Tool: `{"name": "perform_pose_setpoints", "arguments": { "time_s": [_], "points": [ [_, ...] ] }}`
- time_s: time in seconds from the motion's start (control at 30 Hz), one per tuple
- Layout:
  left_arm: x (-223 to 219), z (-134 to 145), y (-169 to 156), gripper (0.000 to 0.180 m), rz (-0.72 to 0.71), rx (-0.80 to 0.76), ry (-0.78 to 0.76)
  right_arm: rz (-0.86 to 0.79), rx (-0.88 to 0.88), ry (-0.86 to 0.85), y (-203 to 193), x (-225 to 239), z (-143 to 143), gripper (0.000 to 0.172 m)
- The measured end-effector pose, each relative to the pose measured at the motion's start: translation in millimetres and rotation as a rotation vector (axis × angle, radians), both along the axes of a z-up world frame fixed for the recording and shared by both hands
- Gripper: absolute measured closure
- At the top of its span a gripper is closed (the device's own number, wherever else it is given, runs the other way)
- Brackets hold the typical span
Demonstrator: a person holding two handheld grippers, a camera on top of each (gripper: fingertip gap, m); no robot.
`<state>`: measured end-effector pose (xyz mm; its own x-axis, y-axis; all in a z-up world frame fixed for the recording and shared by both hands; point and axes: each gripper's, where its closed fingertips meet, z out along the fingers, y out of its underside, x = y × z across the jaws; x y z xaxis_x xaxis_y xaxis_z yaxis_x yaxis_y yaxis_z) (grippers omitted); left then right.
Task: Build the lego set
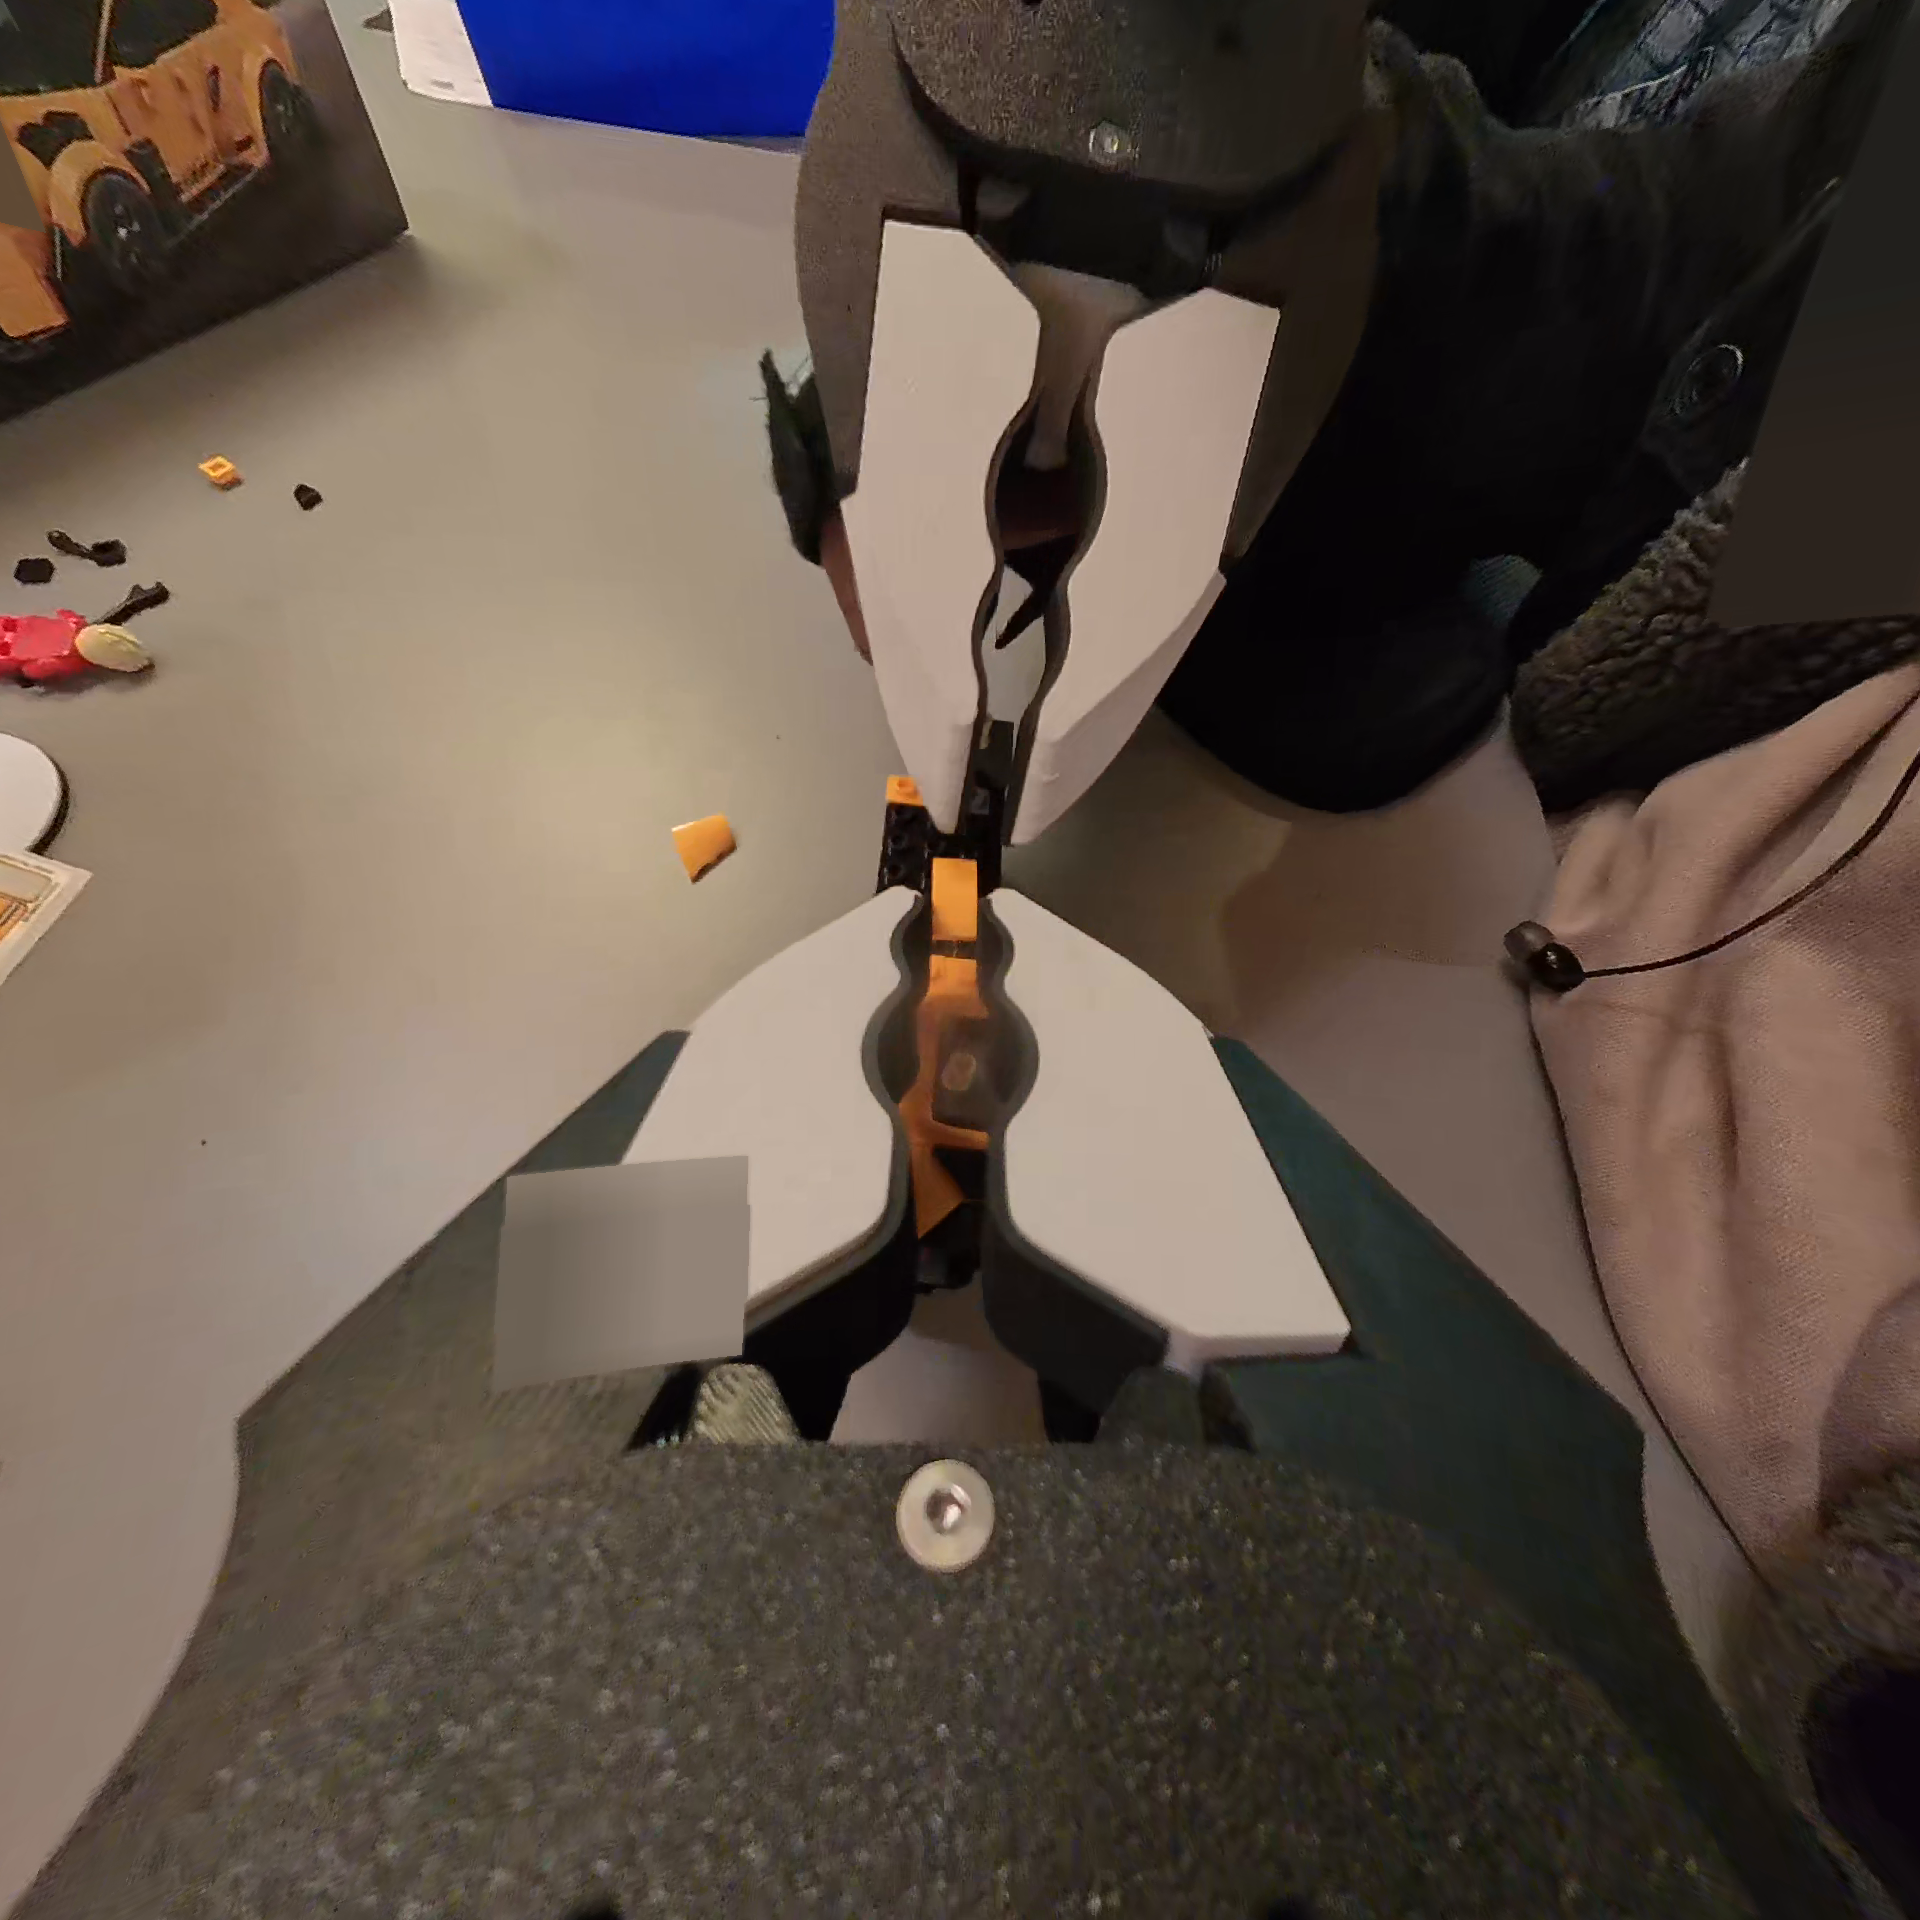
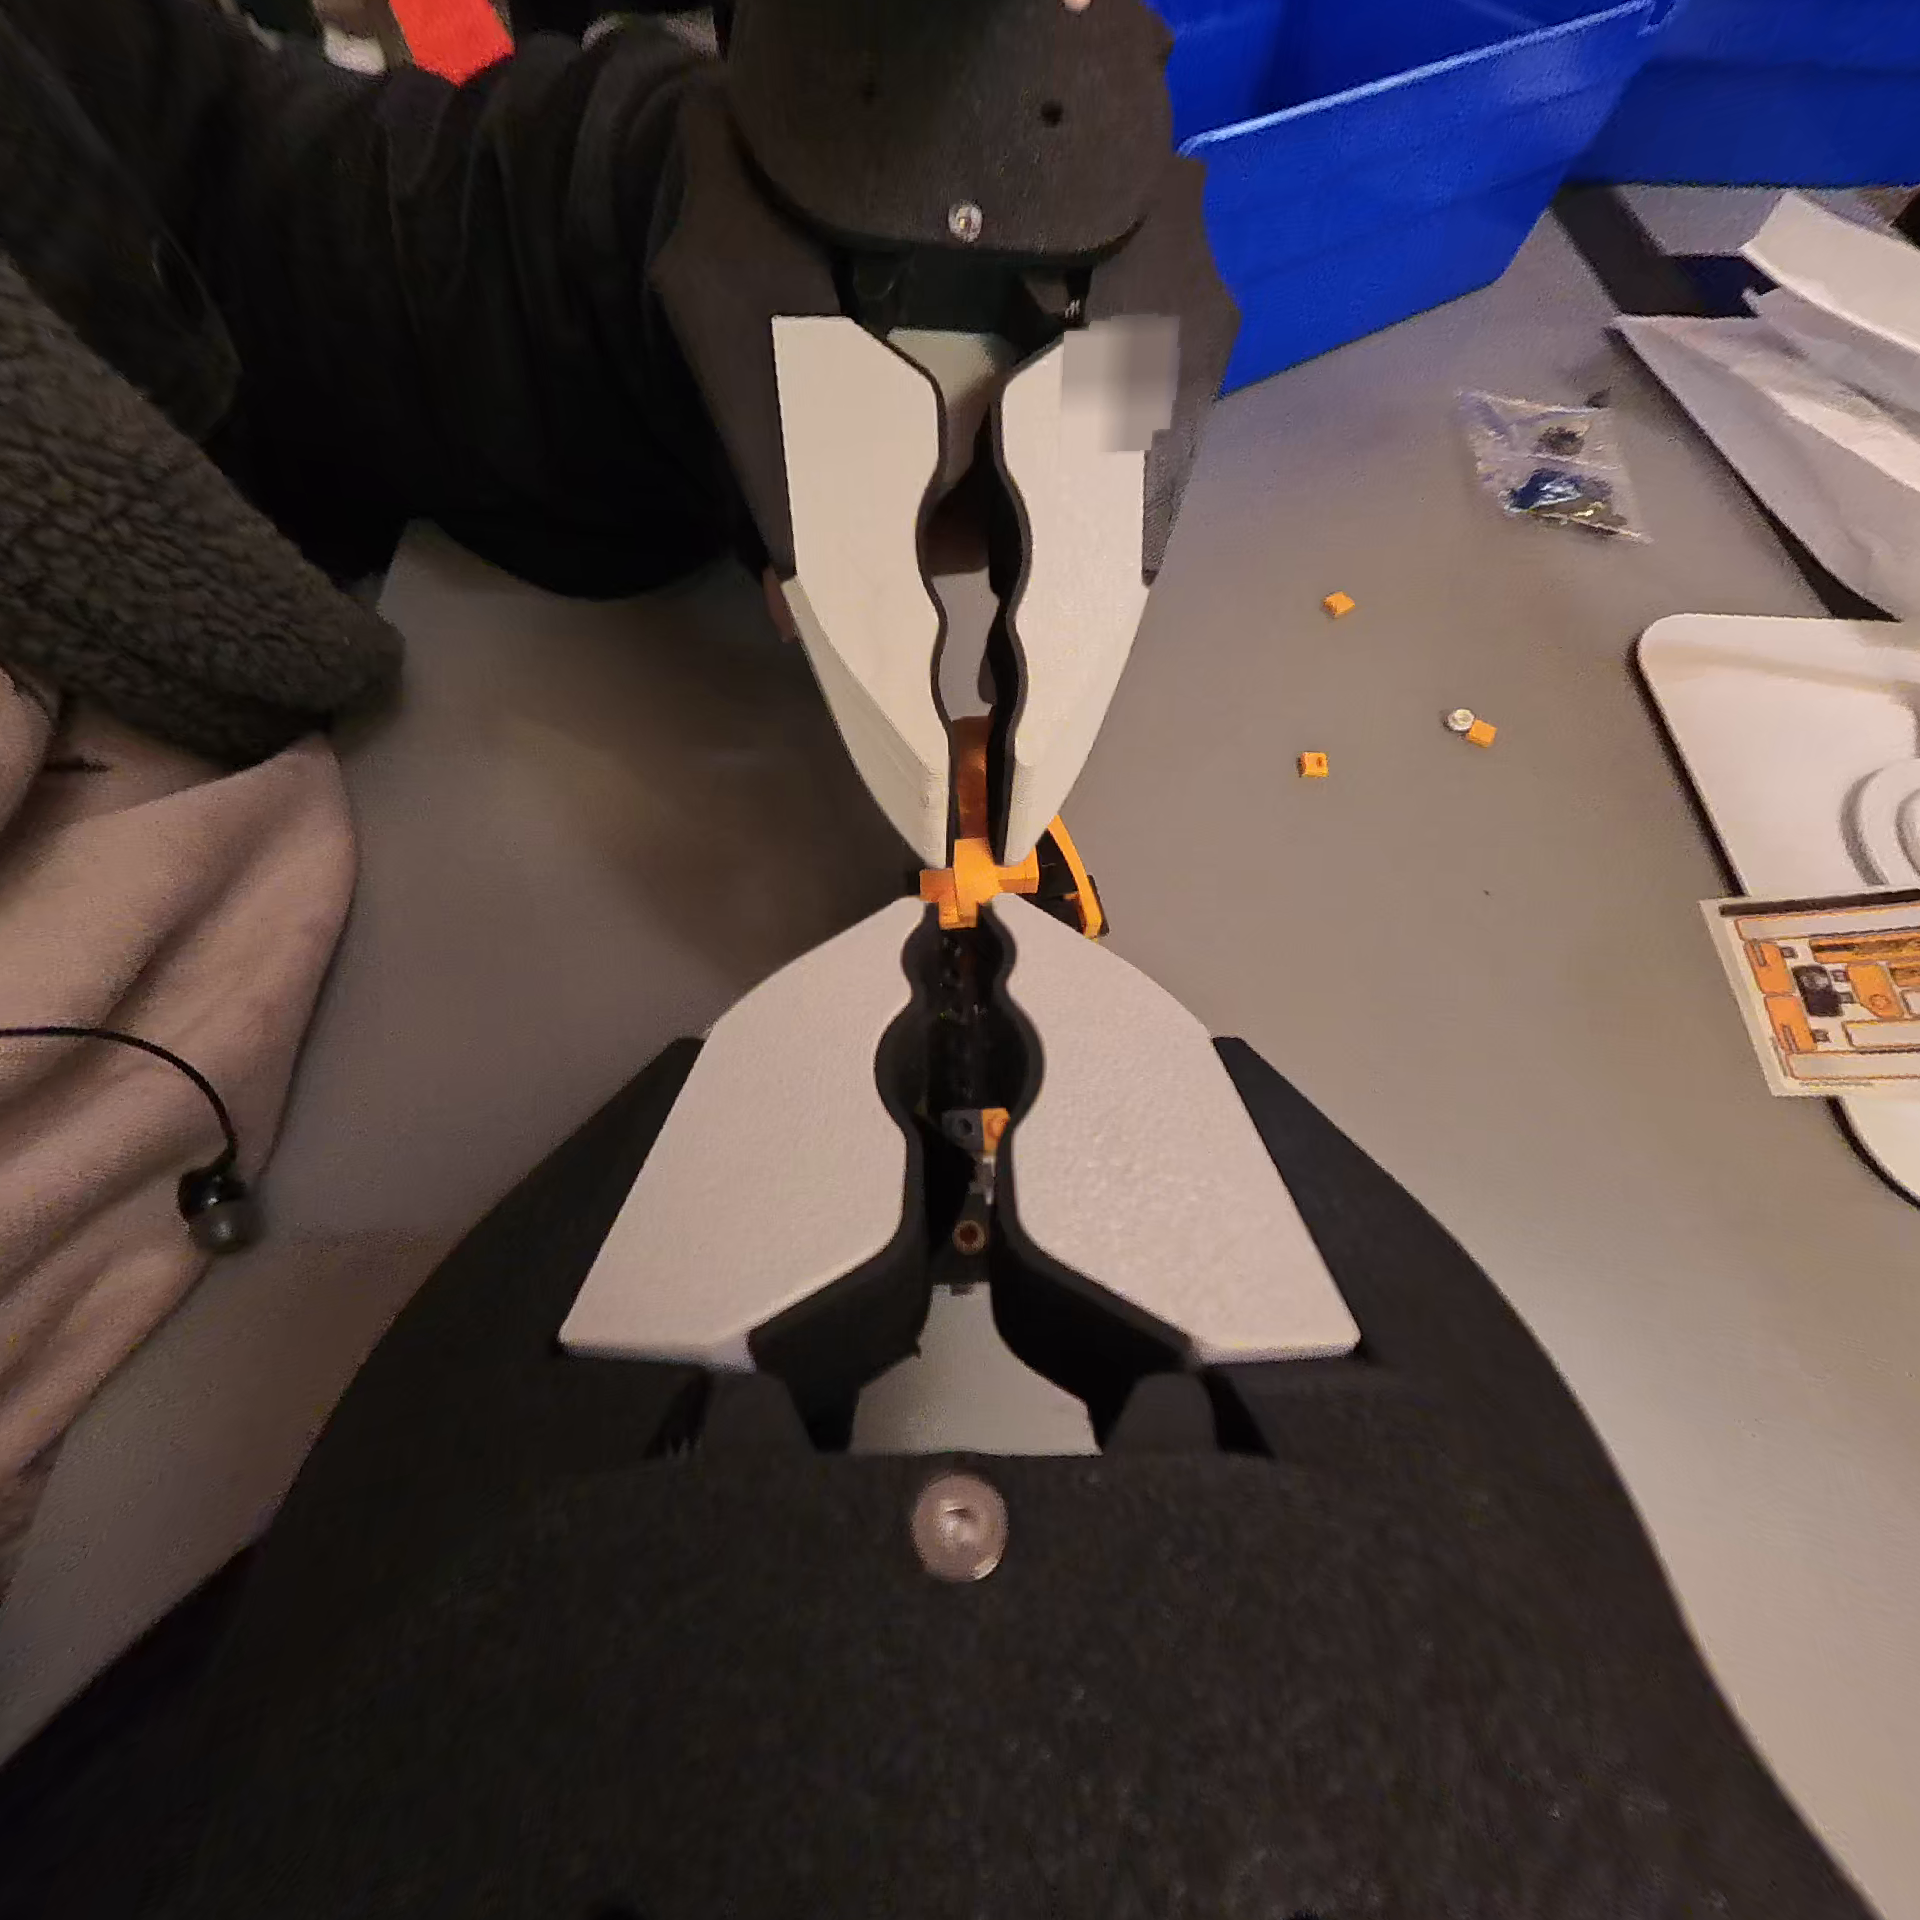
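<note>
Over the grey bench (image 1: 436, 935), tip to tip, my two claws meet on one small brick build. My left claw (image 1: 951, 899) is pinched on the orange end of the orange-and-black brick assembly (image 1: 954, 883), its white pads pressing that piece from both sides. My right claw (image 2: 961, 914) is clamped on the black end of the same assembly, whose black studded length runs back between its pads. The build hangs above the bench between the two claws.

Off to the left in the left wrist view lie a loose orange tile (image 1: 703, 844), small black bits (image 1: 88, 551), a red figure (image 1: 47, 644) and a printed box (image 1: 177, 177). To the right in the right wrist view are tiny orange bricks (image 2: 1312, 765), a sticker sheet (image 2: 1829, 997) and a blue bin (image 2: 1403, 156).
</note>
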<state>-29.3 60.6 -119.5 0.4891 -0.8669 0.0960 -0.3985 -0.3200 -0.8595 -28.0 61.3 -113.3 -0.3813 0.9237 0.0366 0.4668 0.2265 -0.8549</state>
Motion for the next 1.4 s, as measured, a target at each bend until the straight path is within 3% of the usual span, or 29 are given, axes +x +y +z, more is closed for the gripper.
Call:
{"name": "perform_pose_setpoints", "arguments": {
  "time_s": [0.27, 0.7, 1.4],
  "points": [
    [0.7, -0.6, -2.7, 0.173, -0.022, 0.005, 0.019, 0.068, 0.093, -0.069, -2.4, -7.6, -9.9, 0.164],
    [-15.6, 1.5, 1.6, 0.170, 0.013, 0.024, 0.018, 0.019, 0.026, -0.207, -0.1, -2.7, -26.1, 0.164],
    [-9.9, -3.2, -3.4, 0.170, -0.013, 0.051, 0.068, 0.086, 0.093, -0.297, -7.2, -4.7, -26.4, 0.161]
  ]
}}
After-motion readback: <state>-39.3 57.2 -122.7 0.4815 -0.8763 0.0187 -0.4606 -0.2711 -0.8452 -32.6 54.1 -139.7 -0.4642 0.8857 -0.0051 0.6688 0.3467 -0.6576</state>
